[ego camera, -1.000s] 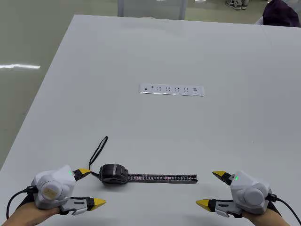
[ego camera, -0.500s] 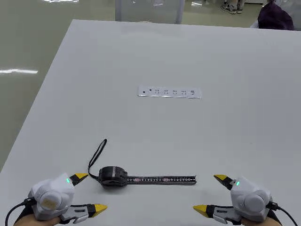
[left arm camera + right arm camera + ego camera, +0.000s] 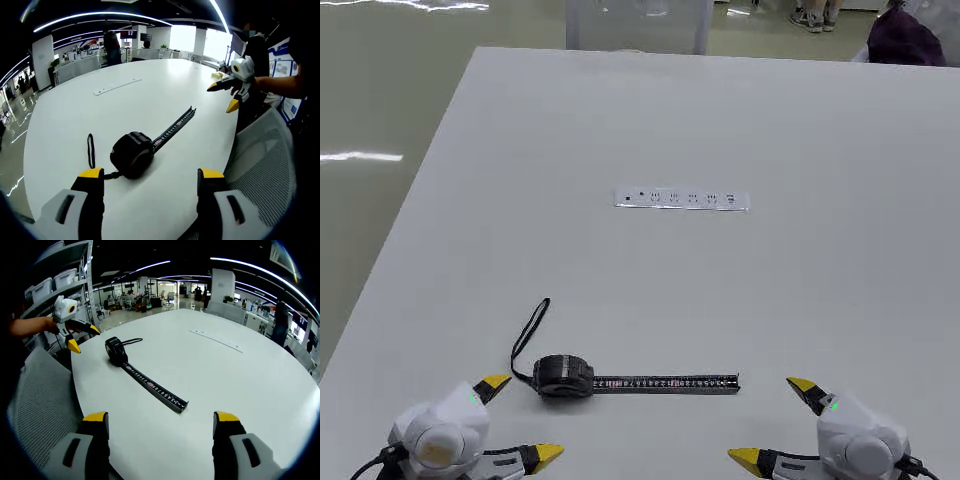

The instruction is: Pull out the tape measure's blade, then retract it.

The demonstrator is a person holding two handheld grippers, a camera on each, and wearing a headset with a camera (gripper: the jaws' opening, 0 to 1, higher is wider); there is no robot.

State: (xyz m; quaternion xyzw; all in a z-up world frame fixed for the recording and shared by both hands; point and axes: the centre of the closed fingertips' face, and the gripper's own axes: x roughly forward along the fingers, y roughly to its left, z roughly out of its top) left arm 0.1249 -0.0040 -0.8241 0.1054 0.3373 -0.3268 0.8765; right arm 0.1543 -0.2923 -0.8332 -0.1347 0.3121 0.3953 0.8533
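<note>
White tabletop (image 3: 720,130), broad and mostly bare. A flat power strip (image 3: 682,199) lies mid-table, well beyond the work.

The tape measure (image 3: 563,375) sits near the front edge: dark round case to the person's left, its blade (image 3: 665,383) drawn out and lying flat on the tabletop. Long axis runs side to side, roughly parallel to the front edge, case end left, hooked end right.

Left tool (image 3: 523,417): jaws spread wide, nothing between them, not touching anything. In the left gripper view the case lies just ahead, close to the line between the two yellow tips, with the blade running away toward the other tool. This is the nearer tool to the case.

Right tool (image 3: 771,420): also spread wide and empty. The blade's hooked end is near it, ahead and somewhat to its left; the right gripper view shows the blade slanting off from that end toward the case.

A black wrist strap (image 3: 528,335) loops from the case, up and away from the left tool.

Judgement: the pull-out looks done and retraction remains. The left tool is placed for the case, the right for the blade's free end.
</note>
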